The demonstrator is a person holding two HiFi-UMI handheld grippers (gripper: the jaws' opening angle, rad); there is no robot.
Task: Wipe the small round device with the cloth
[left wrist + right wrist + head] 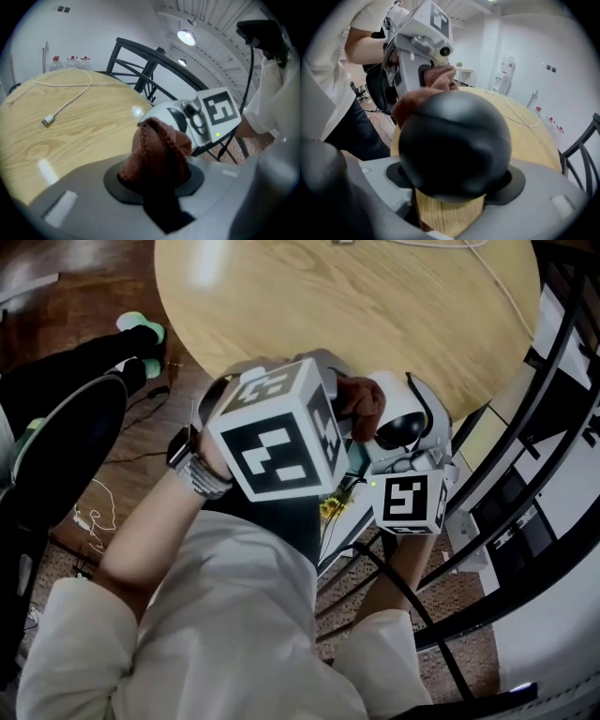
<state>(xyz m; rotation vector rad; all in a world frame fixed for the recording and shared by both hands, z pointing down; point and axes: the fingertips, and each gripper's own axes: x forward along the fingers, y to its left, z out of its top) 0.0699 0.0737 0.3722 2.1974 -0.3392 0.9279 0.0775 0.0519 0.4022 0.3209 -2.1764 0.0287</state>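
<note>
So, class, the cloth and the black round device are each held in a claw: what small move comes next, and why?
Probably sweep the cloth across the small round device. The left claw grips the cloth bunched, seemingly against the device's upper side, while the right claw holds the device.

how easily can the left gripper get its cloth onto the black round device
Probably yes: the brown cloth in the left gripper is right beside the black round device in the right gripper, nothing between them.
</note>
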